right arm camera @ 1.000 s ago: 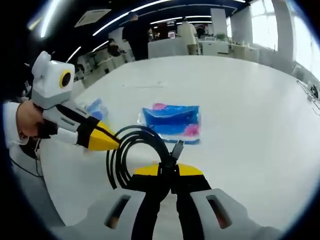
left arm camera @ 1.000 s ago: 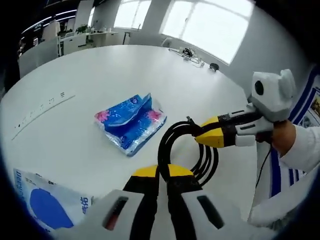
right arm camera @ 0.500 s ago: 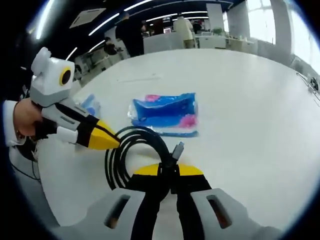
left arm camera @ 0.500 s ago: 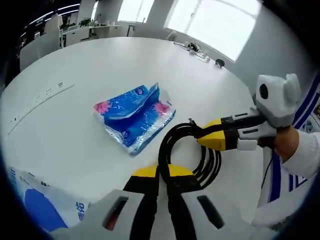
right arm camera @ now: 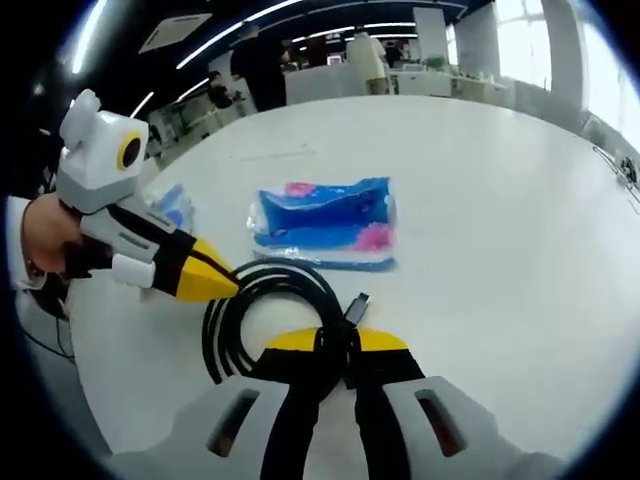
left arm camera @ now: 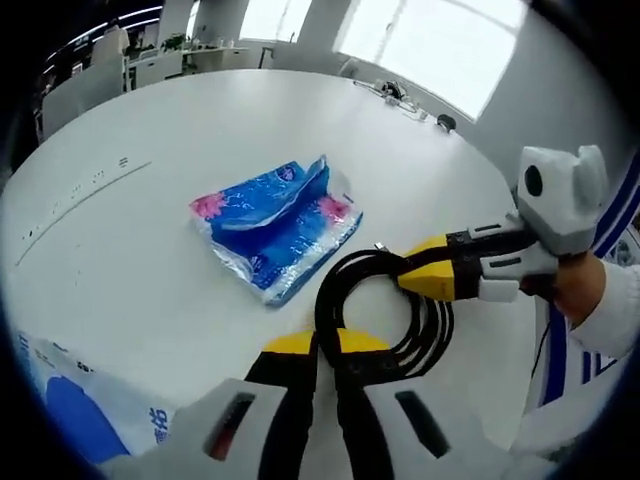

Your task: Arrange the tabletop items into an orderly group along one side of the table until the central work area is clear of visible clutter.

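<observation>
Both tongs, left [left arm camera: 318, 345] and right [right arm camera: 337, 343], clamped on coiled black cable [left arm camera: 385, 310] above white table [left arm camera: 150, 250].

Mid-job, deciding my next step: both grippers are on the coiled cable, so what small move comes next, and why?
Probably set the black cable coil down beside the blue tissue pack: left gripper and right gripper both pinch it, close by.

Left gripper [left arm camera: 318, 345] jaws closed, yellow tips pinched together on the coiled black cable [left arm camera: 385, 310]. Right gripper [right arm camera: 336, 340] jaws closed too, gripping the same cable between its tips. Each gripper's tips sit at the coil beside the other's; a hand [left arm camera: 575, 285] holds the right one.
</observation>
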